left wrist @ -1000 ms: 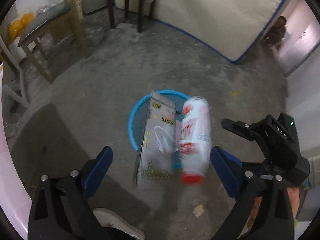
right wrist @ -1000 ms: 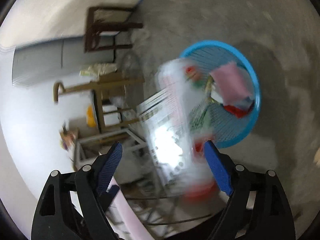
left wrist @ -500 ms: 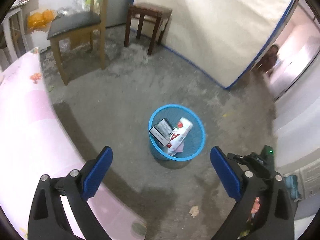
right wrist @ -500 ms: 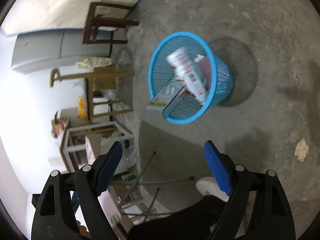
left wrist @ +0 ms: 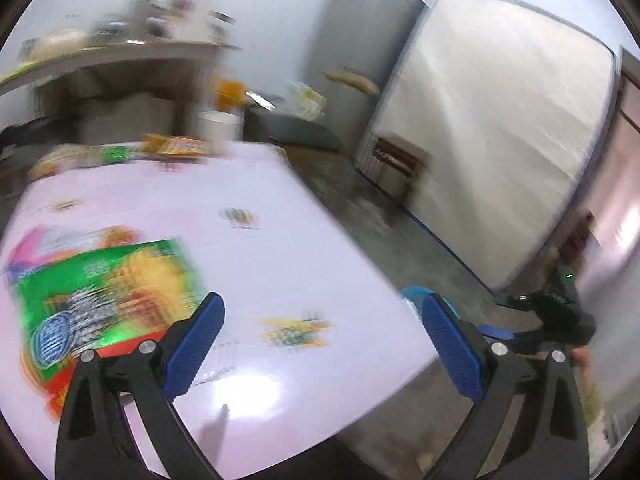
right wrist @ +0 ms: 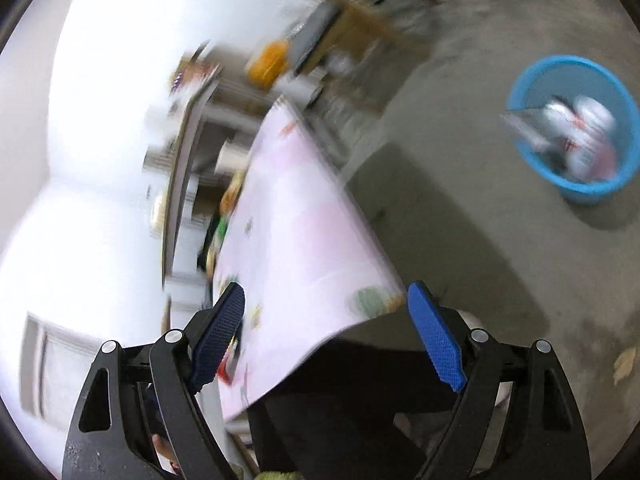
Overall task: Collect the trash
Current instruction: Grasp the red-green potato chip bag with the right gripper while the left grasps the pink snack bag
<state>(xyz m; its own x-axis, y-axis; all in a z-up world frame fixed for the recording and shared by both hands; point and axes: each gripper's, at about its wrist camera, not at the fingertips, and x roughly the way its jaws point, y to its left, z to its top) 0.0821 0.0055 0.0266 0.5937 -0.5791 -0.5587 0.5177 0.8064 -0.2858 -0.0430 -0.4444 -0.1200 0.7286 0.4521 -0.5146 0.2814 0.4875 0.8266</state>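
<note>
Blue plastic marks where the last load has ended up: the bin on the concrete floor now holds the white bottle and the flat box that a second ago were dropping between the two grippers. Both views have since swung up and away from the bin toward the table — a delivery done, by the look of it, and a turn back for more.

The left gripper hangs over the table's near edge, jaws wide with nothing between them. The right gripper stands just as wide and empty, aimed at the table's near corner, with the bin well off to its upper right.

What is left to collect lies on the pink cloth. A green packet sits near the table's left edge, just beside the left gripper's left finger; it looks flat, glossy and crinkly, with yellow and red print and a blue round logo, though blur hides the detail. It lies over some other pink wrapper I cannot make out. More packets — orange and green — lie along the far edge, too smeared to name.
</note>
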